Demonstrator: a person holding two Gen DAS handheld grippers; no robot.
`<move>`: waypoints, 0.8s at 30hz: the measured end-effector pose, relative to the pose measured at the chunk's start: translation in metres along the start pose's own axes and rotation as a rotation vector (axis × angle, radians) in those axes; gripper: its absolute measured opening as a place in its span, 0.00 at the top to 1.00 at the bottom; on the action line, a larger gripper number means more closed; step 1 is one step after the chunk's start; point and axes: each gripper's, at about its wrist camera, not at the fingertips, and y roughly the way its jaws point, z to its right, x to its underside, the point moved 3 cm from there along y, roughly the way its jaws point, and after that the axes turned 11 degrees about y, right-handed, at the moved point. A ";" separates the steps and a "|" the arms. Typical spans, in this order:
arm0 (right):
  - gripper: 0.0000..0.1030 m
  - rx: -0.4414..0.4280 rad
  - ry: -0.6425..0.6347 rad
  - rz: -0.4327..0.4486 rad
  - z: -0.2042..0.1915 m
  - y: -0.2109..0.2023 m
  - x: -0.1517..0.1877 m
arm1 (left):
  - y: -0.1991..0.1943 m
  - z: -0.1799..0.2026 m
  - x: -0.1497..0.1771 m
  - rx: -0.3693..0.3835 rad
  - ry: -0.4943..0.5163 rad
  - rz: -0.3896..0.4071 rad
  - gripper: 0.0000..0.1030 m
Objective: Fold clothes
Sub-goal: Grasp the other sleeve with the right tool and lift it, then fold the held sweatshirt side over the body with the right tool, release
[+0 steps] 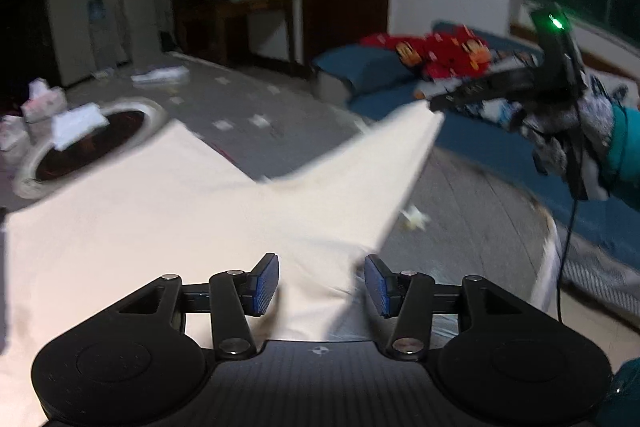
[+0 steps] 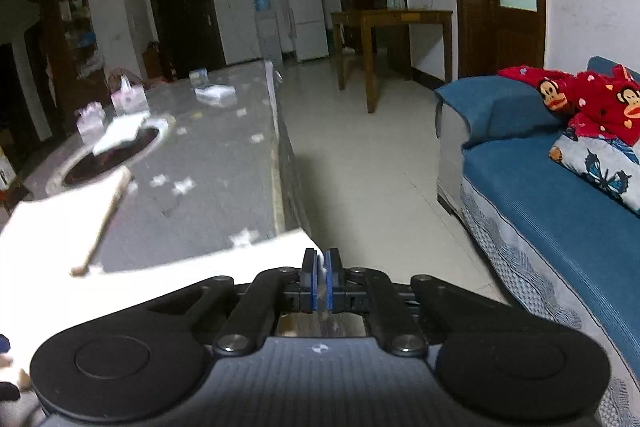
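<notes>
Grey table (image 1: 460, 211) in a living room, blue sofa (image 2: 540, 187) at right. Cream garment (image 1: 160, 207) spread lower left, one corner stretched toward upper right, pinched by right gripper (image 2: 321, 277). Left gripper (image 1: 321, 285) jaws apart above the cloth.

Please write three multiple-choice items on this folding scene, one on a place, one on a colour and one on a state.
1. Where does the red monkey-print garment lie?
A. on the blue sofa
B. on the wooden table
C. on the floor

2. What colour is the cloth being folded?
A. red
B. cream white
C. blue

3. How do the two grippers stand?
A. both open
B. left gripper shut, right open
C. left open, right gripper shut on the cloth

Answers: 1 A, it sits on the sofa cushions; 2 B, the fabric is pale cream; 3 C, left fingers spread, right ones pinch a corner.
</notes>
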 end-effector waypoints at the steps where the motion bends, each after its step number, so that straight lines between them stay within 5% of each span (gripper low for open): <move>1: 0.97 -0.011 -0.010 0.012 -0.004 -0.004 -0.006 | -0.002 -0.004 0.005 -0.005 -0.021 -0.005 0.48; 7: 0.97 -0.107 -0.085 0.060 -0.052 -0.022 -0.042 | -0.012 -0.031 0.033 -0.036 -0.145 -0.036 0.47; 14: 0.97 -0.287 -0.269 0.096 -0.156 -0.041 -0.061 | -0.024 -0.040 0.058 -0.036 -0.237 -0.034 0.44; 24: 0.97 -0.565 -0.436 -0.030 -0.304 -0.032 0.000 | -0.041 -0.039 0.071 -0.012 -0.308 0.021 0.43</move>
